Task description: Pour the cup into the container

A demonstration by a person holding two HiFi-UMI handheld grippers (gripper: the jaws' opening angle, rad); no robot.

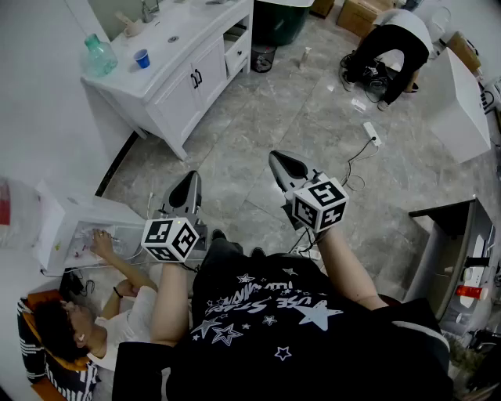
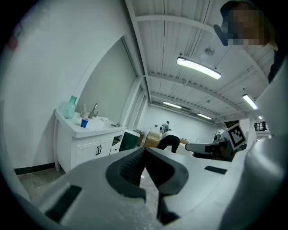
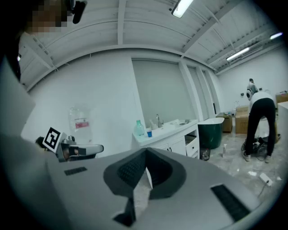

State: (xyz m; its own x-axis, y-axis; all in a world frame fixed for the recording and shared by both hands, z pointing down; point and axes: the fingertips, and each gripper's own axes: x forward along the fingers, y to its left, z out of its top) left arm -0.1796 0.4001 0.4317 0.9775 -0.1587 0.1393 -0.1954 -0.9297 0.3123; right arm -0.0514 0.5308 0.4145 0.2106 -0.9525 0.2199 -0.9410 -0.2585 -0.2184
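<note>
Blue cup [image 1: 142, 58] upright on white vanity surface [image 1: 180, 35], far side of room, well apart from both tongs. Green bottle [image 1: 99, 55] near it at the surface's corner; faucet [image 1: 146, 9] behind. No print legible on cup or bottle. Left tongs [image 1: 189, 182] and right tongs [image 1: 282, 162] held over grey tile floor [image 1: 258, 117], both closed tip to tip, nothing between the pads. Black-and-white square markers on each cube. Wearer's black shirt [image 1: 274, 313] carries white stars and lettering, upside-down, not readable with certainty. Red label on a clear jug [image 3: 80, 122], too blurred to read.
</note>
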